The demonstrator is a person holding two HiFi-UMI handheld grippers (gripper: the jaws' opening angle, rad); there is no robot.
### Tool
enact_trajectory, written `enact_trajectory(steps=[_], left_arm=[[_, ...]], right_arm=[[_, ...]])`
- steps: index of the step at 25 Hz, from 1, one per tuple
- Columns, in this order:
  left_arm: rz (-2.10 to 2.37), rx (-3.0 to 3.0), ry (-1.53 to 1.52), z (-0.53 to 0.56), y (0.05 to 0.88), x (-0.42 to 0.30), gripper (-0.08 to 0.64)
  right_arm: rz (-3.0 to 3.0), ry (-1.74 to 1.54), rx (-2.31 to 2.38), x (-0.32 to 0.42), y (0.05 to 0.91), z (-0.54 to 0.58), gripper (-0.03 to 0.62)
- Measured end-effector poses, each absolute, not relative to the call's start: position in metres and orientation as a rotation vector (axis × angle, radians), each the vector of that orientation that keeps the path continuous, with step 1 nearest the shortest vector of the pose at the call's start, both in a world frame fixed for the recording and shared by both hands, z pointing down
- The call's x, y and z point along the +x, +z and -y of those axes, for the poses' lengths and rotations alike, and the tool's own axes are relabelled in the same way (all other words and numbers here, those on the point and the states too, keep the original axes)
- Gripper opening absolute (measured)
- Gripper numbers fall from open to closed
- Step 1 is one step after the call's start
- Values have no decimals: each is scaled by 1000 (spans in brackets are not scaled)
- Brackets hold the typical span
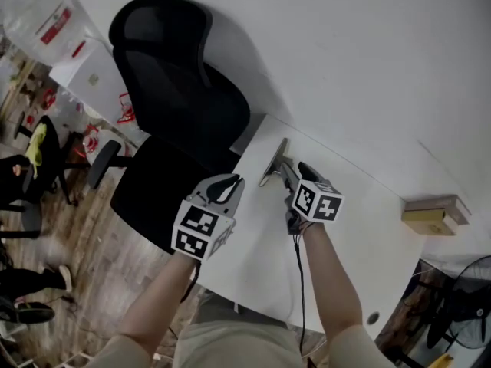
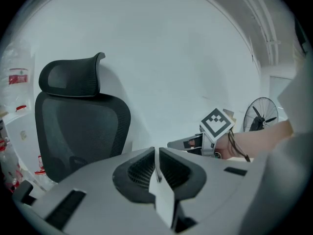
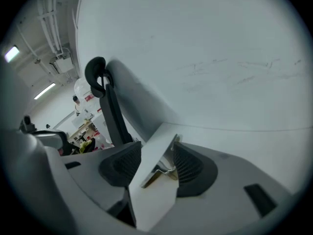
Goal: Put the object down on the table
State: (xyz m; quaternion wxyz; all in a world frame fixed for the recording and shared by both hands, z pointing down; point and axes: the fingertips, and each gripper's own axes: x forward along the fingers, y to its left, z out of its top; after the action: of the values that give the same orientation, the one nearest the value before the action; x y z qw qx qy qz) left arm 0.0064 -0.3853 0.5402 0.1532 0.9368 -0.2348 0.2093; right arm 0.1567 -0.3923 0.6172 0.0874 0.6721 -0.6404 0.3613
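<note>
Right gripper view shows the metal piece (image 3: 159,173) between the two jaws of my right tongs (image 3: 157,153). The jaws stand wide. The piece is close to the right jaw and the left jaw does not touch it. I am not squeezing it. It is thin and shiny, with a bend in it.

In the head view the metal piece (image 1: 272,162) is on the white tabletop (image 1: 360,205), near the far left corner and close to the left edge. I cannot tell if it lies flat. My right tongs (image 1: 288,173) are right at its near end.

My left tongs (image 1: 230,184) are over the left edge of the tabletop, just beside the right ones. In the left gripper view their jaws (image 2: 156,153) are pressed together with nothing in them.

A black chair (image 1: 180,90) stands past the left edge. A small box (image 1: 433,213) sits at the right edge. A fan (image 1: 468,297) stands beyond that.
</note>
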Motion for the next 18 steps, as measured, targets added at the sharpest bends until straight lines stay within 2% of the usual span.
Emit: enact_trajectory(steps=[2,7,10,18], left_arm=[[687,2707,581,382,525,3,43],[720,2725,511,370,487,-10,43],[723,2770,467,359,460,-14,43],[746,2865,357,330,391,-37,43]], right_arm=[[1990,1023,1988,147,585,386,207],[2146,853,1982,131,504,365,191],[2220,757,1980,123,461,347,152],[2358,578,2015,96,374,290,105]])
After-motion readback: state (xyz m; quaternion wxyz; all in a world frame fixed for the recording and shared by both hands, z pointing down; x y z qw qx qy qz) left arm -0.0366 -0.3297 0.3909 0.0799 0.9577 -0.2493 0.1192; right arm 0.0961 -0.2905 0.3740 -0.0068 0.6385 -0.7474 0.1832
